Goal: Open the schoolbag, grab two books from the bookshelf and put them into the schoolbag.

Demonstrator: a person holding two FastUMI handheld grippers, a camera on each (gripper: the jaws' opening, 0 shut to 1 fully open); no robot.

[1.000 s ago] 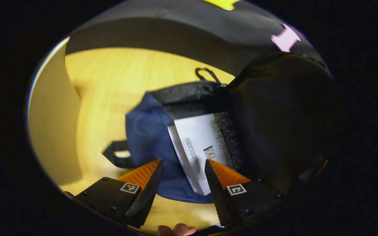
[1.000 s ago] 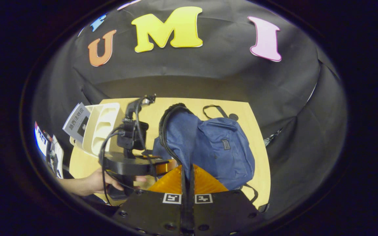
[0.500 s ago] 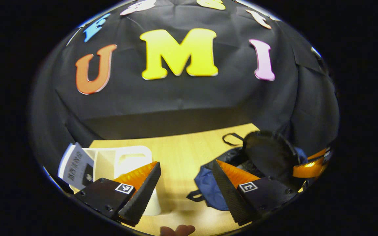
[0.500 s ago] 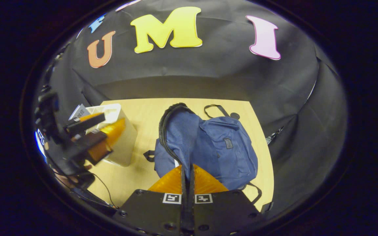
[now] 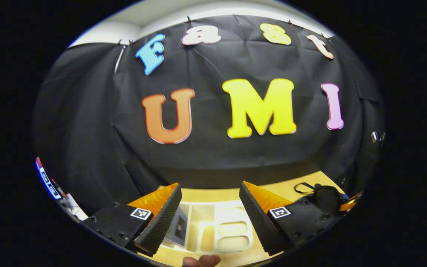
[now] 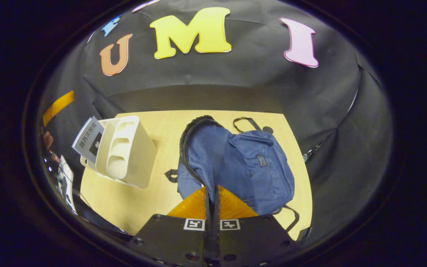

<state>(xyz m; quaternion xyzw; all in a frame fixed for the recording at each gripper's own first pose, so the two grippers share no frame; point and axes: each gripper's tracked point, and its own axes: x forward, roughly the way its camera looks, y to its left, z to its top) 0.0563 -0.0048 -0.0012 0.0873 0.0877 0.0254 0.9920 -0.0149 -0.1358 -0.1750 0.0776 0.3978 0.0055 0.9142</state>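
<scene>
Left gripper view: L tool (image 5: 210,217) level, fingers apart, empty, w/ bookshelf (image 5: 213,230) between.

In the left gripper view the bookshelf (image 5: 213,230) is partly covered by the gripper's own fingers (image 5: 159,222), and the book (image 5: 179,229) in it is too small and blurred to tell apart. The schoolbag (image 5: 326,198) is a dark shape cut off by a finger. In the right gripper view the right gripper (image 6: 211,202) hides whatever the schoolbag (image 6: 243,167) flap's lower edge meets, so what the jaws pinch cannot be told.
</scene>
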